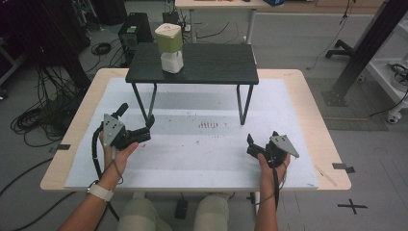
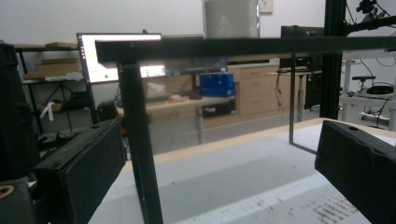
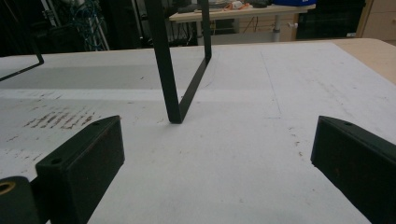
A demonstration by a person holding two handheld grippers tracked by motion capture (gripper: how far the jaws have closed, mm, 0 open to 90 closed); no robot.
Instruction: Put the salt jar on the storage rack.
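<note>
Left hand-held gripper (image 1: pixel 137 124): jaws spread wide, empty, beside the left leg of the black stand (image 1: pixel 192 62) | Green-and-white container (image 1: pixel 170 47): upright on the stand's top, left of centre | Right hand-held gripper (image 1: pixel 262 143): jaws wide apart, empty, low over the white-covered bench (image 1: pixel 288 103), stand's right leg ahead.

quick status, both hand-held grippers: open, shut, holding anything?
Left hand-held gripper: open, holding nothing, its jaws either side of the small black table's front left leg.
Right hand-held gripper: open, holding nothing.
</note>
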